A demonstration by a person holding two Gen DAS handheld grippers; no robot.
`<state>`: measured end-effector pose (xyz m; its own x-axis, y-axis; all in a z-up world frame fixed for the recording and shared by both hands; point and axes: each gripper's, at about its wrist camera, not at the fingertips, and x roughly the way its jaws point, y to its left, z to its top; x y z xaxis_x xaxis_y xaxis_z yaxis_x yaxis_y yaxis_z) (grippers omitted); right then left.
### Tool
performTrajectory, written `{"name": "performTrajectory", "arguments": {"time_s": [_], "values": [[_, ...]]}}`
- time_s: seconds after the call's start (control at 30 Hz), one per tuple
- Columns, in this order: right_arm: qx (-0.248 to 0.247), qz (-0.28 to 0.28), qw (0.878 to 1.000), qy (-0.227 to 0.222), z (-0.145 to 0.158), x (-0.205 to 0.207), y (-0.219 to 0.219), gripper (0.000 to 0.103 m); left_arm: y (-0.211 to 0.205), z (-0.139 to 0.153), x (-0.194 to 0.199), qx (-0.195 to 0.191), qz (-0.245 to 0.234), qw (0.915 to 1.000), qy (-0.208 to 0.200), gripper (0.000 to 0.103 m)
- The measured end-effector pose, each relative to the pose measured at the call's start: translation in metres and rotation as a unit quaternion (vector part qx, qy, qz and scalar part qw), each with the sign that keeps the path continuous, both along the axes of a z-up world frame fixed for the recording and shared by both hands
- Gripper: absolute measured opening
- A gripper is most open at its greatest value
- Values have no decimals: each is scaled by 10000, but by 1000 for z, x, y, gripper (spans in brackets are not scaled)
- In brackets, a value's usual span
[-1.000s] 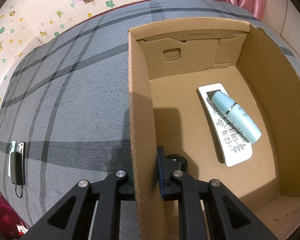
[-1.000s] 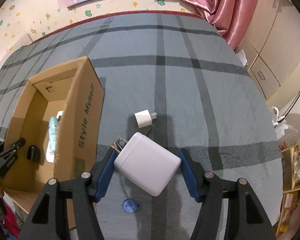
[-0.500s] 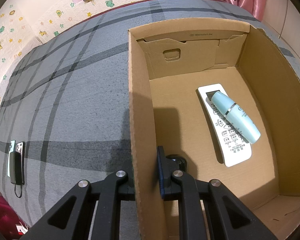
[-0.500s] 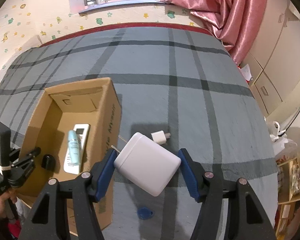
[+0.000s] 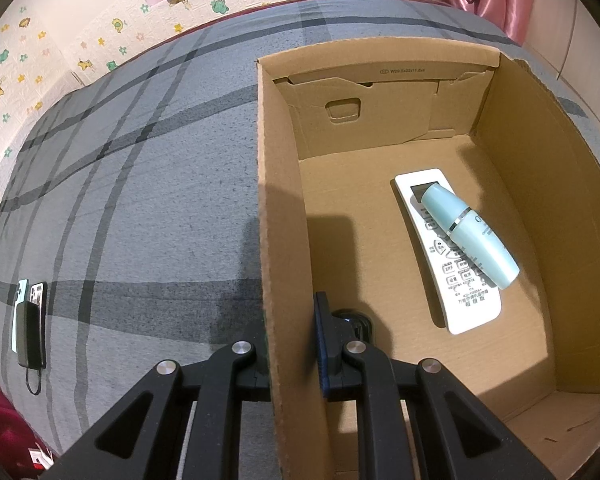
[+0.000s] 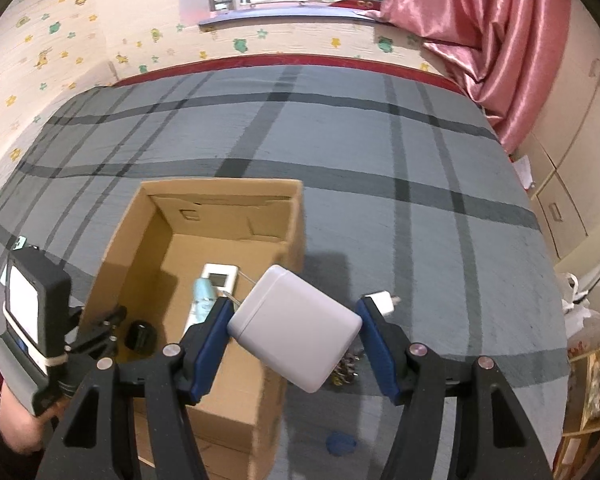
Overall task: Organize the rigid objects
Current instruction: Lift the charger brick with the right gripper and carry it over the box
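My right gripper is shut on a white rectangular case and holds it in the air above the right wall of the open cardboard box. My left gripper is shut on the box's left wall, one finger on each side. Inside the box lie a white remote with a pale teal bottle across it, and a small black object by my inner finger. The remote, bottle and black object also show in the right wrist view.
The box stands on a grey plaid cover. On it lie a small white charger, a bunch of keys and a blue disc right of the box. Phones and a black power bank lie far left. Pink curtain at back right.
My right gripper has risen and moved left with the white case, from low over the cover to above the box's right wall. My left gripper has not moved.
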<state>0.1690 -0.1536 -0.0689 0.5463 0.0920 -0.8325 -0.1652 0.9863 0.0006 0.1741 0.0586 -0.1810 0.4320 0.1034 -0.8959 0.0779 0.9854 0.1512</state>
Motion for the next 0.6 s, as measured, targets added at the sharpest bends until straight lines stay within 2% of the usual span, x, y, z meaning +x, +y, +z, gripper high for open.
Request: {"name": "performTrajectory", "arguments": {"time_s": [0.6], "values": [[112, 501, 9983, 260, -29, 18, 59, 67, 4, 0, 1, -156, 3, 9999, -1, 15]]}}
